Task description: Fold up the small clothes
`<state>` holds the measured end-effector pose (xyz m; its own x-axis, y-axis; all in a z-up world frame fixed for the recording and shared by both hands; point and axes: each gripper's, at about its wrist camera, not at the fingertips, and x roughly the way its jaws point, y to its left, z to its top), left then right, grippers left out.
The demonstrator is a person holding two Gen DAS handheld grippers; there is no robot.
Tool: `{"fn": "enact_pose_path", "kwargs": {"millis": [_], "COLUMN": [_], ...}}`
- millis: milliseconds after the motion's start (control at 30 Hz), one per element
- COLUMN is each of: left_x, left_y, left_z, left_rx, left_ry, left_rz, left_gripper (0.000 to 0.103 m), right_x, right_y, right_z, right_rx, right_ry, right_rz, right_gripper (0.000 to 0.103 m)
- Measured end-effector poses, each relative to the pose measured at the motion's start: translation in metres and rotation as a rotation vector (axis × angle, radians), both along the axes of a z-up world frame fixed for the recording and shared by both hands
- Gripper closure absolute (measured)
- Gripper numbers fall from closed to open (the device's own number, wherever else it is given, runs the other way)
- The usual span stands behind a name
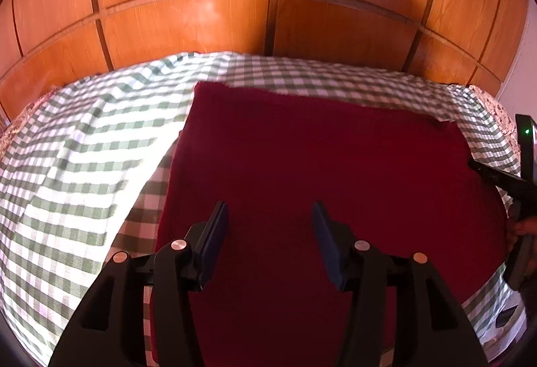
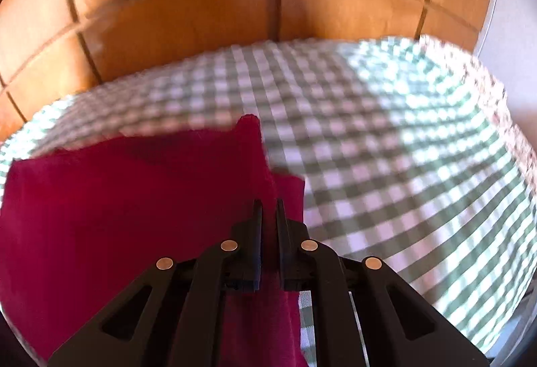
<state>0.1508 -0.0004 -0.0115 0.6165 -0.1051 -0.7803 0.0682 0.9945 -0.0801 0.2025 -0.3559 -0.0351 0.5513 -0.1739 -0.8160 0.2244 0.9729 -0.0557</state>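
While the left claw (image 1: 270, 216) gapes wide over the red cloth (image 1: 319, 165), right claw (image 2: 268, 209) pinching its edge.

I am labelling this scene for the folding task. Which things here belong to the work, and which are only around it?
Part of the job:
red cloth
left gripper, open above the cloth
right gripper, shut on the cloth's edge

Only surroundings:
green checked cover under the cloth
wooden panels behind

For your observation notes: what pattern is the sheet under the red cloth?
Green-and-white check sheet, sharpest in the left wrist view, under the red cloth.
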Motion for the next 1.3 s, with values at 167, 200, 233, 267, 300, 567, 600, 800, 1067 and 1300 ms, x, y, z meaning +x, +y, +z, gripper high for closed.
{"fn": "enact_pose_path", "kwargs": {"millis": [167,200,233,267,300,567,600,800,1067,1300], "left_x": [0.000,0.000,0.000,-0.001,-0.001,-0.010,-0.012,-0.021,-0.036,-0.044], "left_y": [0.003,0.004,0.004,0.005,0.005,0.008,0.008,0.008,0.005,0.002], "left_z": [-0.008,-0.008,-0.008,-0.007,-0.006,0.004,0.006,0.017,0.024,0.020], "left_rx": [0.011,0.012,0.011,0.010,0.009,0.005,0.006,0.007,0.012,0.018], "left_ry": [0.013,0.012,0.011,0.010,0.009,-0.015,-0.022,-0.052,-0.076,-0.068], "left_rz": [0.002,0.003,0.004,0.005,0.006,0.013,0.015,0.017,0.012,0.009], "left_gripper": [0.051,0.051,0.051,0.051,0.051,0.047,0.045,0.045,0.043,0.041], "right_x": [0.000,0.001,0.000,0.000,-0.001,-0.007,-0.009,-0.025,-0.064,-0.073], "right_y": [0.006,0.005,0.003,0.002,0.001,-0.005,-0.005,-0.009,0.029,0.055], "right_z": [-0.008,-0.009,-0.009,-0.009,-0.008,0.002,0.004,0.030,0.061,0.042], "right_rx": [-0.049,-0.044,-0.033,-0.022,-0.015,0.023,0.016,0.047,0.035,-0.010], "right_ry": [-0.032,-0.036,-0.039,-0.041,-0.042,-0.062,-0.064,-0.113,-0.185,-0.119], "right_rz": [-0.003,-0.003,-0.004,-0.006,-0.007,-0.033,-0.045,-0.054,0.097,0.151], "right_gripper": [0.097,0.097,0.097,0.097,0.096,0.079,0.061,0.042,0.053,0.055]}}
